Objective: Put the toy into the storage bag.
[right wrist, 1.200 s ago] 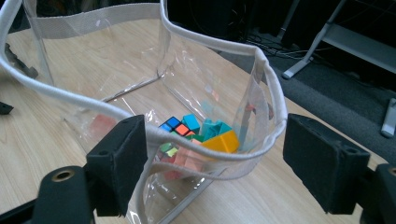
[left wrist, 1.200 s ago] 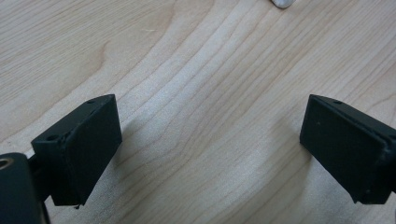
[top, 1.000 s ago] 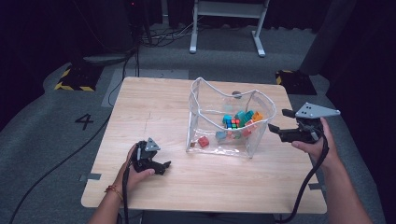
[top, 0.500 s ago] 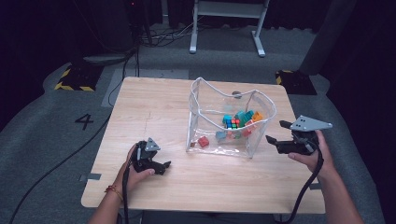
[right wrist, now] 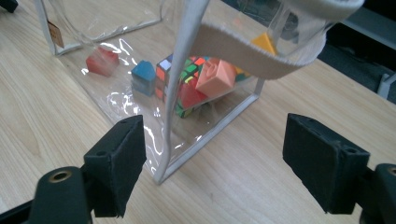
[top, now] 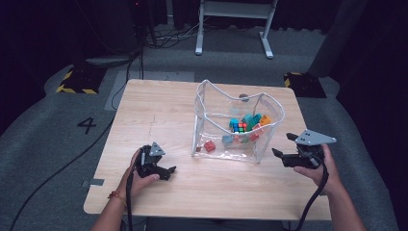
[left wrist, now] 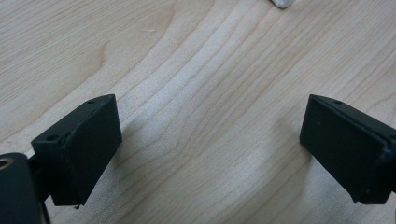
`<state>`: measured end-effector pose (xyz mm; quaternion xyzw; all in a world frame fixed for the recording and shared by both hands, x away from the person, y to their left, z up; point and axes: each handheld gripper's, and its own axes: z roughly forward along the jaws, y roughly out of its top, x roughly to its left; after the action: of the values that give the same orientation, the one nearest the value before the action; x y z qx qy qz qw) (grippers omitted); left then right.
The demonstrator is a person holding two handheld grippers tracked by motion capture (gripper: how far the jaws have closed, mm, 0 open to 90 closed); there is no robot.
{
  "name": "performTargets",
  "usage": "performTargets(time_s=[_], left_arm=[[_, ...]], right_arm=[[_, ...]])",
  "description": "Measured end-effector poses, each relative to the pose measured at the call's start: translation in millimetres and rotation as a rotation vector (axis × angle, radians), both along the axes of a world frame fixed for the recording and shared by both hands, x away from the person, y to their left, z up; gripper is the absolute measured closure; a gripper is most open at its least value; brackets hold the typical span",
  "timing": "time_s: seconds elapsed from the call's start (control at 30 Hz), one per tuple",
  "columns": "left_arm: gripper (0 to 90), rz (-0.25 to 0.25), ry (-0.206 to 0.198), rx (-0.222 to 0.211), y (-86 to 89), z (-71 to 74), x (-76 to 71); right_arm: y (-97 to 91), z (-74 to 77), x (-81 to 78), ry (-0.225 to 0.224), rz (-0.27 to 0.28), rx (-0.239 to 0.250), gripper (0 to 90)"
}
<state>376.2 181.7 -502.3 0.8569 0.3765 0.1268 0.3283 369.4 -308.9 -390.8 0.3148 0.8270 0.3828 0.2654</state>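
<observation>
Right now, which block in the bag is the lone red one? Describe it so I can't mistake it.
Start at the clear bag with white piping standing on the wooden table. Most blocks pile up at the end nearer the right gripper. The red block lies alone on the bag's floor toward the other end, apart from that pile, with a blue block its nearest neighbour.

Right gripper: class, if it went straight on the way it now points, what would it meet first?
Most likely the near corner edge of the clear bag, whose white-trimmed seam stands between the open fingers of the right gripper. The coloured blocks lie behind that wall.
</observation>
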Motion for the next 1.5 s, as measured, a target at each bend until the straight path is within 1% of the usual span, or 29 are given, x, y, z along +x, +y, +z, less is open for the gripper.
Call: performTargets(time_s=[0.07, 0.13, 0.2, 0.3, 0.33, 0.37, 0.4, 0.47, 0.5, 0.63, 0.73, 0.9, 0.93, 1.1, 1.13, 1.27, 1.3, 1.37, 1.5], left_arm=[[5.7, 0.001, -0.001, -0.001, -0.1, -0.1, 0.0], [5.7, 0.000, 0.000, 0.000, 0.0, 0.0, 0.0], [5.7, 0.000, -0.001, -0.001, 0.0, -0.1, 0.0], [5.7, 0.001, -0.001, -0.001, -0.1, -0.1, 0.0], [5.7, 0.000, -0.001, -0.001, -0.1, -0.1, 0.0], [5.7, 0.001, -0.001, -0.001, -0.1, -0.1, 0.0], [5.7, 0.000, -0.001, -0.001, 0.0, -0.1, 0.0], [5.7, 0.001, -0.001, -0.001, -0.1, -0.1, 0.0], [5.7, 0.001, -0.001, -0.001, 0.0, -0.1, 0.0], [5.7, 0.001, -0.001, -0.001, 0.0, -0.1, 0.0], [5.7, 0.001, -0.001, -0.001, -0.1, -0.1, 0.0], [5.7, 0.001, -0.001, -0.001, -0.1, -0.1, 0.0], [5.7, 0.000, 0.000, 0.000, 0.0, 0.0, 0.0], [5.7, 0.001, -0.001, -0.001, -0.1, -0.1, 0.0], [5.7, 0.001, -0.001, -0.001, -0.1, -0.1, 0.0], [5.7, 0.001, -0.001, -0.001, 0.0, -0.1, 0.0], [5.7, 0.000, -0.001, -0.001, 0.0, -0.1, 0.0], [5.7, 0.001, -0.001, -0.001, 0.0, -0.1, 0.0], [5.7, 0.000, 0.000, -0.002, -0.1, -0.1, 0.1]], right_arm=[[-0.2, -4.4, -1.1, 0.002, -0.003, -0.014, 21.7], [-0.2, -8.2, -2.5, 0.010, -0.007, -0.003, 21.7], [-1.5, -11.6, -3.3, 0.006, -0.009, -0.020, 21.7], [-3.0, -16.2, -5.1, 0.017, -0.019, -0.002, 21.7], [-3.1, -17.4, -5.6, 0.020, -0.021, -0.004, 21.7], [-3.3, -20.1, -6.1, 0.015, -0.026, -0.020, 21.7], [-3.2, -22.2, -6.8, 0.018, -0.033, -0.024, 21.7], [-4.0, -26.7, -7.7, 0.027, -0.027, -0.026, 21.7], [-4.0, -28.6, -8.5, 0.035, -0.028, -0.015, 21.6], [-5.2, -34.9, -11.4, 0.043, -0.033, -0.027, 21.7], [-6.9, -41.2, -13.9, 0.049, -0.037, -0.025, 21.6], [-11.2, -53.1, -16.7, 0.072, -0.047, -0.040, 22.0], [-12.2, -55.2, -17.1, 0.071, -0.050, -0.041, 22.1], [-16.2, -64.6, -18.9, 0.095, -0.066, -0.045, 22.3], [-18.1, -66.6, -18.7, 0.097, -0.061, -0.056, 22.2], [-21.3, -75.9, -21.2, 0.125, -0.077, -0.057, 22.2], [-22.6, -77.7, -22.0, 0.130, -0.078, -0.067, 22.3], [-24.1, -81.5, -23.9, 0.139, -0.088, -0.065, 22.3], [-30.7, -87.8, -27.9, 0.157, -0.088, -0.063, 22.3]])
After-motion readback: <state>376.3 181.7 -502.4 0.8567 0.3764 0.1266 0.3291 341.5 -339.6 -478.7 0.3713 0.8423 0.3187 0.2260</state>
